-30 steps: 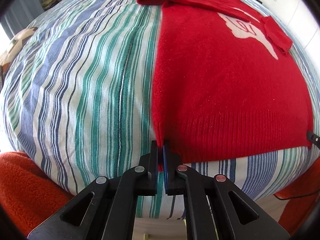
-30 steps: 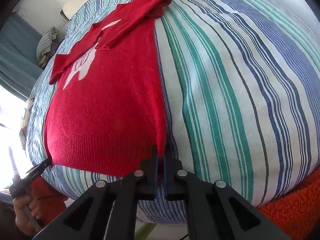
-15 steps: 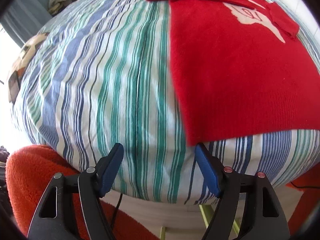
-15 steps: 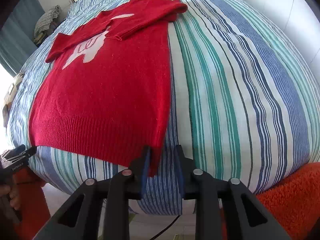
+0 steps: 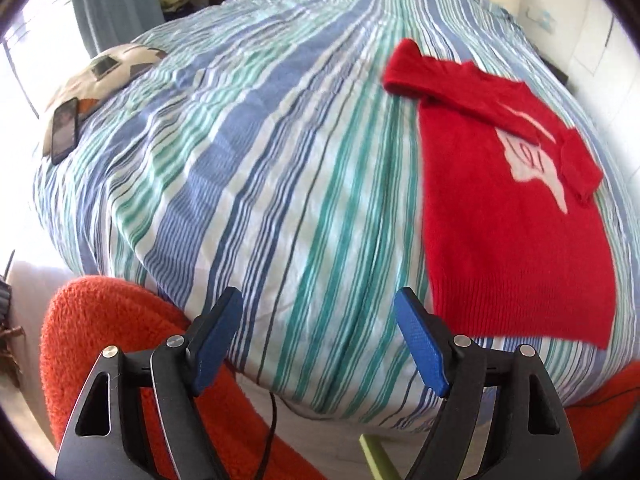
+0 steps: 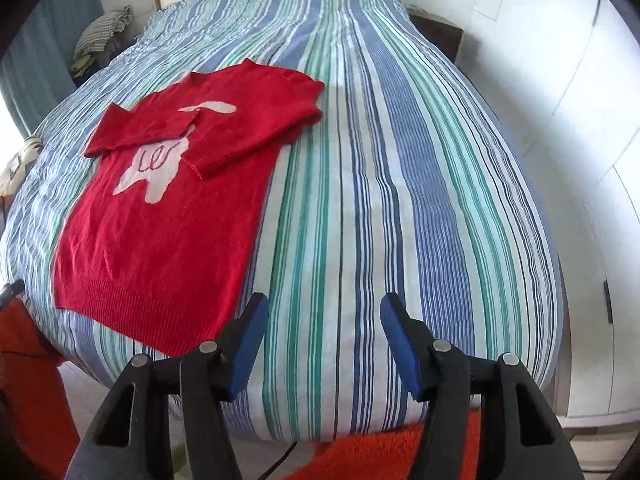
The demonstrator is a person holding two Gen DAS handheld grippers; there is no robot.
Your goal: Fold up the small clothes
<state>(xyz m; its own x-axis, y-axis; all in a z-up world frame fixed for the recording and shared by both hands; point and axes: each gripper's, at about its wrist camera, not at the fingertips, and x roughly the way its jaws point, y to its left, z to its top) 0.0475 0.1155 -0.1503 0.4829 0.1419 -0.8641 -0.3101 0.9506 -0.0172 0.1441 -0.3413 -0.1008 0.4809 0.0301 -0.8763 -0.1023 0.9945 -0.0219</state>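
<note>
A small red sweater (image 5: 516,216) with a white animal motif lies flat on the striped bed, both sleeves folded across its chest. In the right wrist view the sweater (image 6: 160,216) lies left of centre. My left gripper (image 5: 320,340) is open and empty above the bed's near edge, left of the sweater's hem. My right gripper (image 6: 320,340) is open and empty, just right of the hem's near corner.
The bed cover (image 6: 380,180) has blue, green and white stripes. A phone (image 5: 64,130) lies on a patterned cushion (image 5: 108,68) at the far left. Orange fluffy fabric (image 5: 100,328) sits below the bed edge. A white wall and cupboard (image 6: 580,160) stand at the right.
Both grippers were shut on the sweater's hem corners, then opened and let go. They have pulled back from the bed and drawn apart, leaving the sweater flat.
</note>
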